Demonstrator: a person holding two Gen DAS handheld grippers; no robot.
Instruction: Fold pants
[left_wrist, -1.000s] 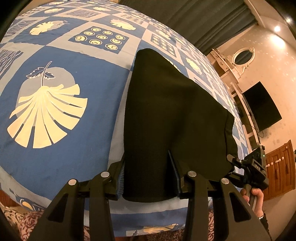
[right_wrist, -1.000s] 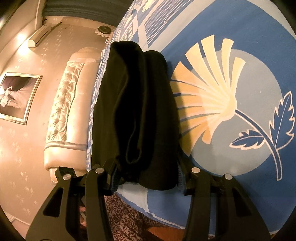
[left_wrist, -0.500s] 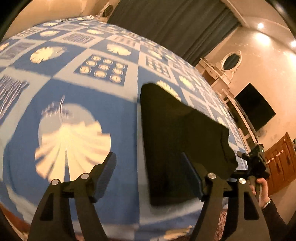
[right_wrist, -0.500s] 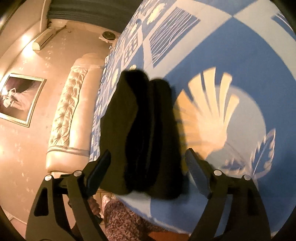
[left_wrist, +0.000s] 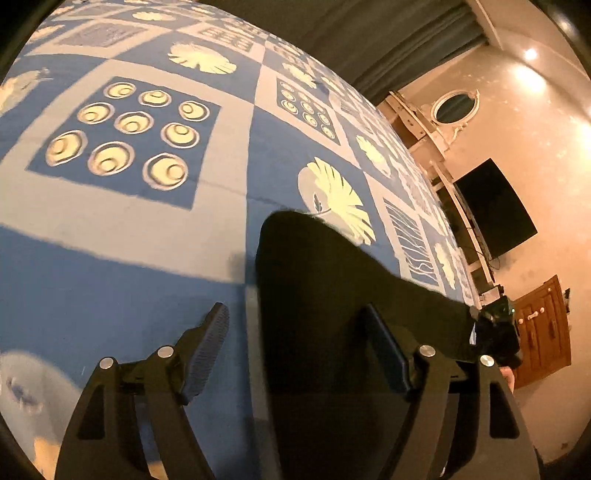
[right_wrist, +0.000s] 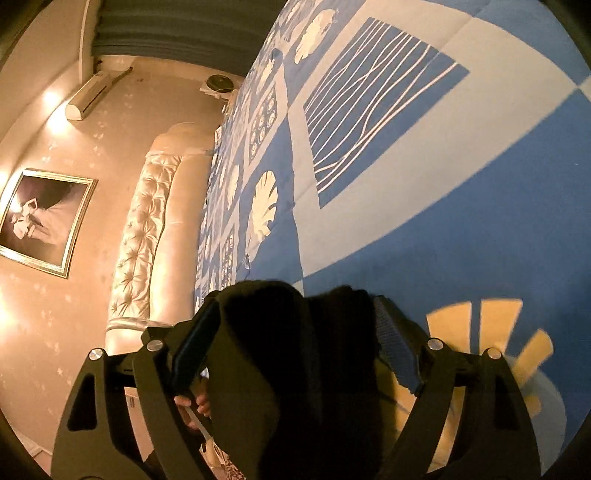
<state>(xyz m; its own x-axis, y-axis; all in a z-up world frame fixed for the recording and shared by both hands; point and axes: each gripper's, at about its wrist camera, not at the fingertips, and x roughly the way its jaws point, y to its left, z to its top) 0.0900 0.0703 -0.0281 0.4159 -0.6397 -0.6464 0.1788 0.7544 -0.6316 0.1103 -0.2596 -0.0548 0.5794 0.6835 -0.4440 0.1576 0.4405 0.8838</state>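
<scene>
The folded black pants (left_wrist: 332, 295) lie on the blue patterned bedspread (left_wrist: 129, 229). My left gripper (left_wrist: 299, 350) is open above their near end; its right finger hangs over the cloth, its left finger over the bedspread. In the right wrist view the pants (right_wrist: 295, 369) fill the gap between the fingers of my right gripper (right_wrist: 295, 347), which is open with the bunched cloth between its jaws, not squeezed. The right gripper also shows at the pants' far edge in the left wrist view (left_wrist: 495, 328).
A padded cream headboard (right_wrist: 147, 236) and a framed picture (right_wrist: 40, 221) stand left of the bed. A dark TV (left_wrist: 495, 206), a white shelf and a wooden cabinet (left_wrist: 543, 328) line the far wall. Dark curtains (left_wrist: 369, 33) hang behind the bed.
Both grippers have opened wider and let go of the pants. Both have tilted up and moved forward over the cloth, so more of the bedspread shows beyond it.
</scene>
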